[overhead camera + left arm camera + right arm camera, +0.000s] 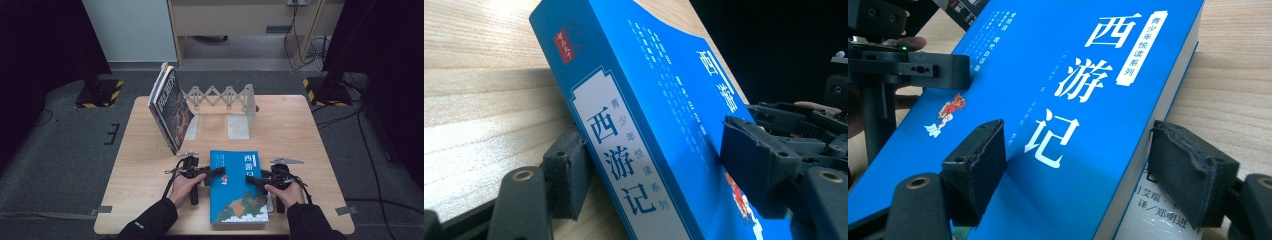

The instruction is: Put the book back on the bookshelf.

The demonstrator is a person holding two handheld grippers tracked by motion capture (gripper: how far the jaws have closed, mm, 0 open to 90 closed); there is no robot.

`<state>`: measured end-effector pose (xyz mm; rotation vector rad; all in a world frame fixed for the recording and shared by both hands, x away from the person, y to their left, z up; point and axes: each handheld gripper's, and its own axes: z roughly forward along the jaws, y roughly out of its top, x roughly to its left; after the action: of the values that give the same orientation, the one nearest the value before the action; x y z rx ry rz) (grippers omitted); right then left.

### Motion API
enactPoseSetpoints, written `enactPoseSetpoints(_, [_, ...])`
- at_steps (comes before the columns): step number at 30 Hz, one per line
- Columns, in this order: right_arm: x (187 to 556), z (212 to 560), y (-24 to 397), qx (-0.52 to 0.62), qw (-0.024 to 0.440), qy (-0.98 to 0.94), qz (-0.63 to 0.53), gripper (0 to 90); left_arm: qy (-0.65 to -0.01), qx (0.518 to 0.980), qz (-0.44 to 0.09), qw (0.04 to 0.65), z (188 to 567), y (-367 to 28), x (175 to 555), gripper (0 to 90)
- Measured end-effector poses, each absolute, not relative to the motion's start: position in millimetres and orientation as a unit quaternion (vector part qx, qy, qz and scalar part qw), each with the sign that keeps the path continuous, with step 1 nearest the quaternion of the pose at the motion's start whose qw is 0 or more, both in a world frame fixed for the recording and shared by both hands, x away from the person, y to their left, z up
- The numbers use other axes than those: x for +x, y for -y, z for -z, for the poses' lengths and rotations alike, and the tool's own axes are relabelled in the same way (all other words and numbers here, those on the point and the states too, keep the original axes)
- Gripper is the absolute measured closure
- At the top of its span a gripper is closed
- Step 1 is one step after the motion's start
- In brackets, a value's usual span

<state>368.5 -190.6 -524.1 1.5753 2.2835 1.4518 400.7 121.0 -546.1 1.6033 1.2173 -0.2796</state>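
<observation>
Both hands are working on the blue book (pixel 238 187), which lies flat, cover up, on the near middle of the desk (pixel 305 130), and the step in hand looks like getting a two-sided hold on it before lifting. The left gripper (pixel 218 171) comes at the spine edge: in the left gripper view one finger (pixel 569 170) sits under the spine side and the other rests on the cover, so the fingers look clenched on the book. The right gripper (pixel 250 180) takes the opposite long edge, one finger (pixel 975 167) on the cover and the other beside the page block; whether it truly presses, I cannot tell. Next, I reckon, the book must be raised evenly and stood up by the leaning books (pixel 170 107) at the expanding bookend rack (pixel 225 97) at the back. The book is a thick paperback, bright blue, with white characters and a small cartoon figure.
</observation>
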Motion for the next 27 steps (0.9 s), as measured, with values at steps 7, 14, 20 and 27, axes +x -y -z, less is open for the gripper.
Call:
enactPoseSetpoints(7, [370,524,193,0.502,0.0,-0.729,-0.465,23.7,-0.488,0.678,0.11,0.538,531,-123,400,39.4])
enactPoseSetpoints(14, [370,523,192,0.5,0.001,-0.732,-0.463,24.2,-0.495,0.674,0.121,0.534,532,-123,402,39.7])
enactPoseSetpoints(20, [371,523,192,0.496,0.002,-0.734,-0.463,25.1,-0.493,0.68,0.126,0.527,534,-120,401,38.0])
enactPoseSetpoints(27, [371,524,191,0.491,0.003,-0.736,-0.466,25.2,-0.486,0.692,0.145,0.514,539,-114,400,33.8])
